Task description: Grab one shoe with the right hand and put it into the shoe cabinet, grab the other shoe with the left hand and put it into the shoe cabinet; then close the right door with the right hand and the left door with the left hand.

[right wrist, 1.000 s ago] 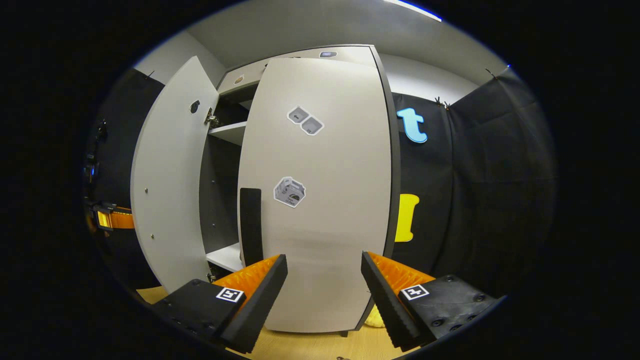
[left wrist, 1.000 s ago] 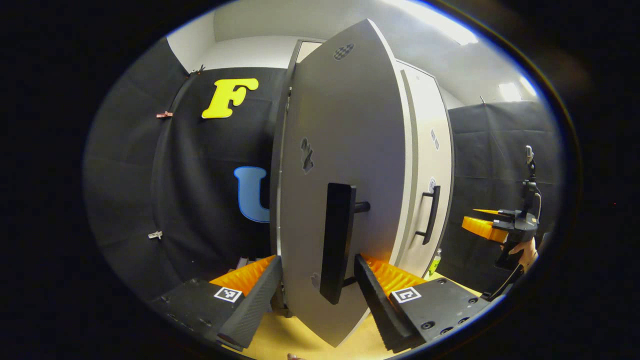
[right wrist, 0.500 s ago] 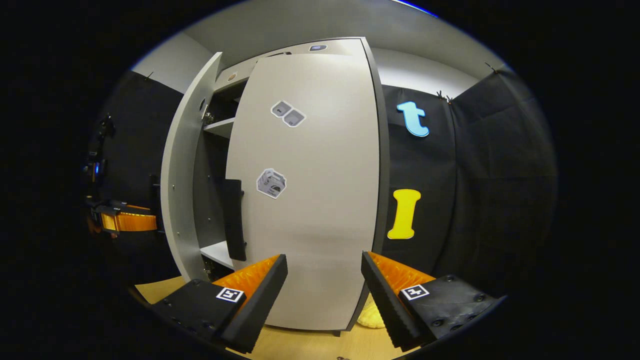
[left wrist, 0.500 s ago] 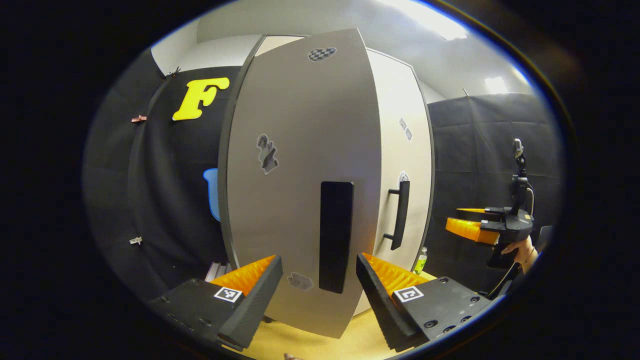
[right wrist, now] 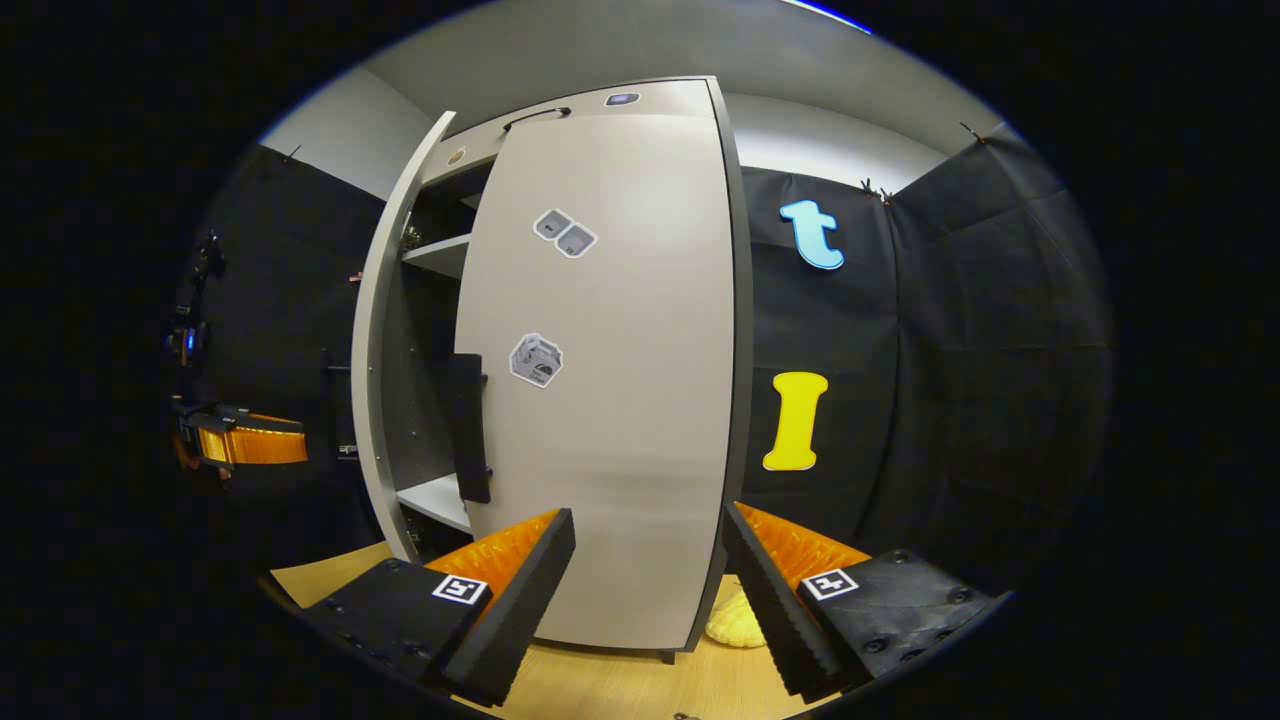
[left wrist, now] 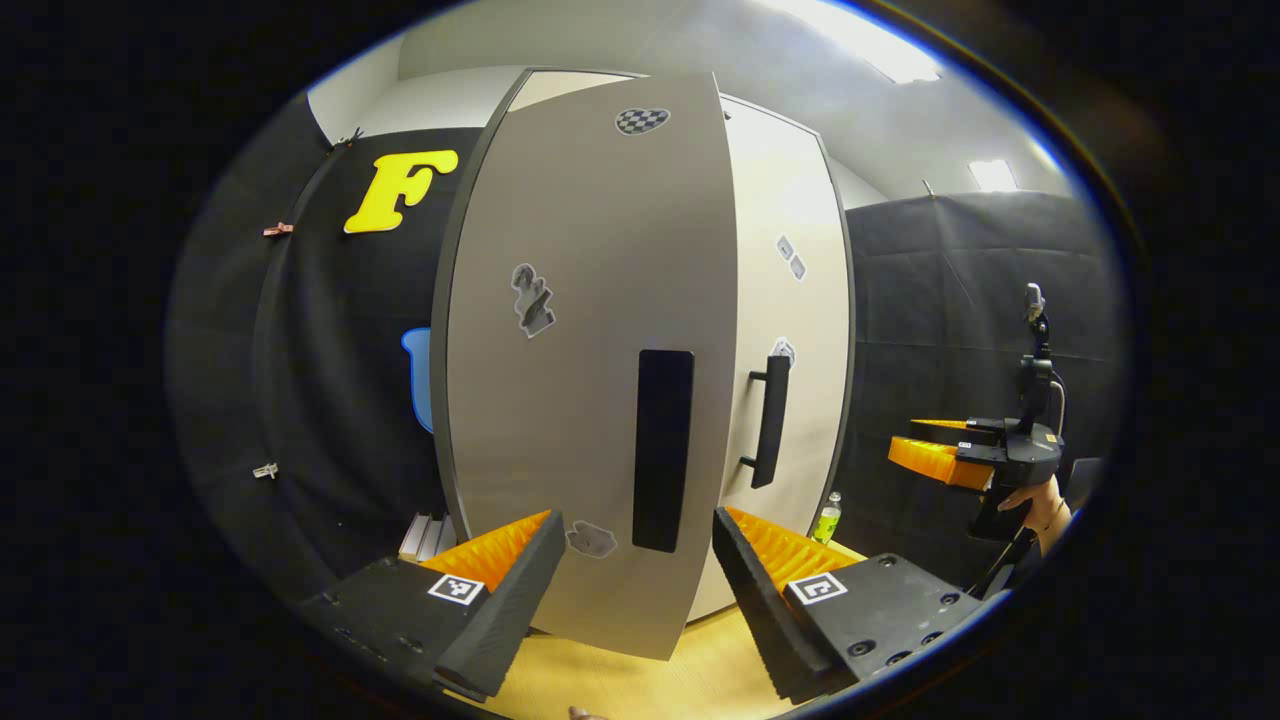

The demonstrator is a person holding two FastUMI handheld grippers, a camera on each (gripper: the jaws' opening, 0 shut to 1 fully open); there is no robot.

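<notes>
Shoe cabinet (right wrist: pixel 640 130) stands tall against the black booth wall, on the pale wooden floor (right wrist: pixel 600 690). In the right gripper view the right door (right wrist: pixel 610 400) lies flat against the front, its dark handle (right wrist: pixel 468 430) at the left edge, while the left door (right wrist: pixel 385 330) is ajar, with shelves (right wrist: pixel 440 255) visible in the gap. In the left gripper view the left door (left wrist: pixel 590 350) swings close before the camera, its black handle (left wrist: pixel 662 450) between the fingers of the left tool (left wrist: pixel 635 590), whose fingers are spread and touch nothing. The right tool (right wrist: pixel 645 590) is likewise spread, near the right door's lower part, gripping nothing; it also shows far right in the left gripper view (left wrist: pixel 915 440), held by a hand (left wrist: pixel 1040 505). A green bottle (left wrist: pixel 826 517) stands on the floor beside the cabinet
</notes>
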